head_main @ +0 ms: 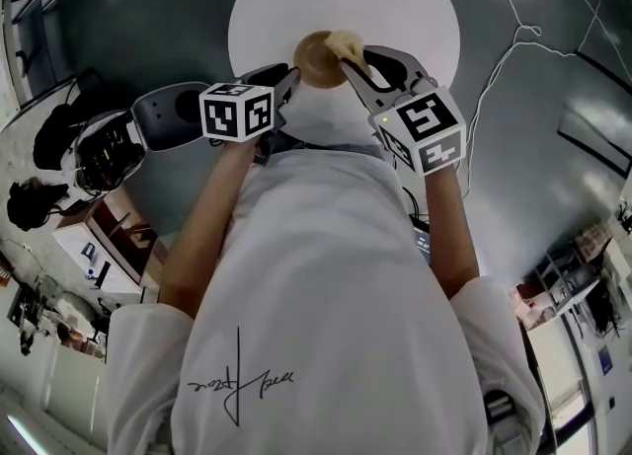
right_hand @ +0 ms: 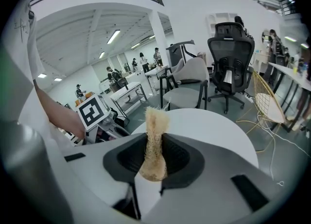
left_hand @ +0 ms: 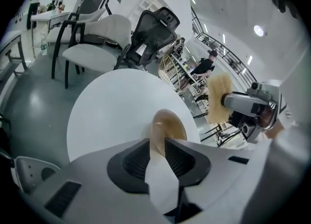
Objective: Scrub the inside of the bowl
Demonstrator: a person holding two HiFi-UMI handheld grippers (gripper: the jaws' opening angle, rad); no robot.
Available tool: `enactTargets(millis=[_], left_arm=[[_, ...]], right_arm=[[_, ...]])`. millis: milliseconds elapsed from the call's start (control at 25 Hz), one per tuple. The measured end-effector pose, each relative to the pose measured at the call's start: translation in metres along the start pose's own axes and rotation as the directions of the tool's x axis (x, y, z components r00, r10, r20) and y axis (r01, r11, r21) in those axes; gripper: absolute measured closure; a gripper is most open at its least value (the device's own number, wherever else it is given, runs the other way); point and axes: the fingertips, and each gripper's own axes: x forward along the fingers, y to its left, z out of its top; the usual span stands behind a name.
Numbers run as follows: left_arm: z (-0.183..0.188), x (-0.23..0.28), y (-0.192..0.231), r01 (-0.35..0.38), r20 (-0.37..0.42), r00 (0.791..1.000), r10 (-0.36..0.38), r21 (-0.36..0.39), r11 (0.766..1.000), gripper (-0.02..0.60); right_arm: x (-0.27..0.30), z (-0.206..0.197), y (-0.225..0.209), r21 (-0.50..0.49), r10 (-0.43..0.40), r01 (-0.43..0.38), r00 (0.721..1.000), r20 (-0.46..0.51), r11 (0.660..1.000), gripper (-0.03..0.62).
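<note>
1 bowl (head_main: 318,56) | 1 sponge (right_hand: 155,121) | left tool (left_hand: 156,144) parted astride bowl | right tool (right_hand: 155,140) gripping sponge

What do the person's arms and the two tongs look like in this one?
The left tongs and right tongs have light grey moulded bodies, with dark ribbed pads lining the jaws. The left cube and right cube are white with black square markers. The person wears a white short-sleeved shirt with a black handwritten-style print.
</note>
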Motion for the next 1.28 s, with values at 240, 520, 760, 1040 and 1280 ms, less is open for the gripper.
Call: enactTargets(millis=[240, 520, 760, 1040, 1280], left_arm=[[-0.004, 0.036, -0.005, 0.047, -0.023, 0.999, -0.048, -0.053, 0.997, 0.5], [-0.002, 0.047, -0.003, 0.065, -0.012, 0.998, -0.067, -0.096, 0.993, 0.5], [0.003, 0.041, -0.005, 0.097, 0.0, 0.995, -0.097, -0.12, 0.988, 0.5], [0.005, 0.023, 0.001, 0.09, 0.005, 0.996, -0.09, -0.104, 0.99, 0.5], [0.008, 0.025, -0.001, 0.085, 0.0, 0.996, -0.086, -0.114, 0.99, 0.503]], right_arm=[[0.008, -0.013, -0.023, -0.022, -0.004, 0.003, 1.0, -0.025, 1.0, 0.494], [0.021, -0.024, -0.022, -0.058, 0.016, -0.02, 0.998, -0.058, 0.998, 0.494], [0.032, -0.021, -0.013, -0.068, 0.023, -0.03, 0.995, -0.102, 0.997, 0.494], [0.065, -0.02, 0.013, -0.062, 0.063, -0.074, 0.983, -0.175, 0.995, 0.494], [0.081, -0.016, 0.018, -0.072, 0.086, -0.102, 0.976, -0.2, 0.992, 0.494]])
